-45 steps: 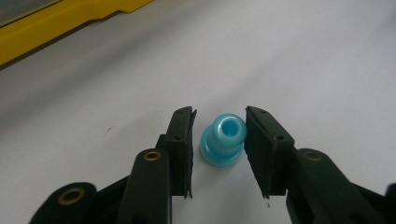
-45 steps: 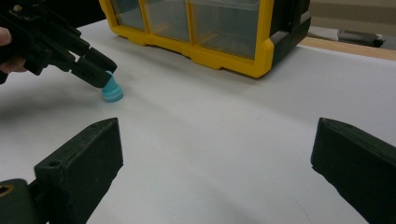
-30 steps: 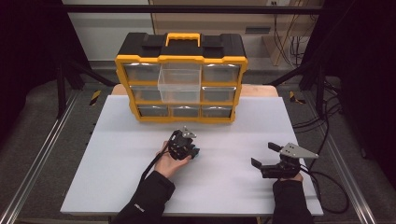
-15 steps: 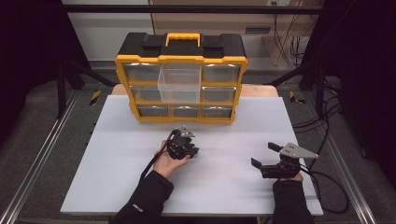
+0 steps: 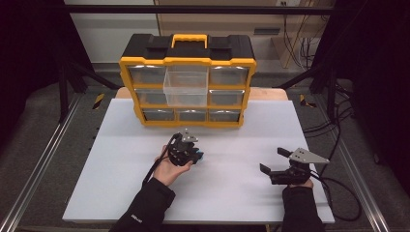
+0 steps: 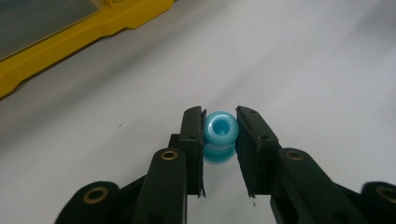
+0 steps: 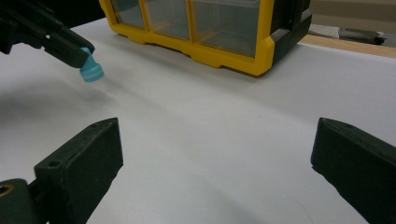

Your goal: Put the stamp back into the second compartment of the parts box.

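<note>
White desk (image 5: pixel 121 159), the largest item, lies under both my tongs. Yellow-and-black drawer organizer (image 5: pixel 187 79) stands at the desk's far edge, beyond both tongs; one clear drawer (image 5: pixel 185 86) in its middle column juts out toward me. My right tongs (image 5: pixel 274 163) rest low near the desk's right side, jaws spread wide with nothing between them, well apart from the left pair. My left tongs (image 6: pixel 219 135) are raised a little off the desk in front of the organizer, jaws pinched on the smallest item: a light-blue spool-shaped bead (image 6: pixel 220 135), held between the pads at the jaw tips, its hole facing along the jaws.
</note>
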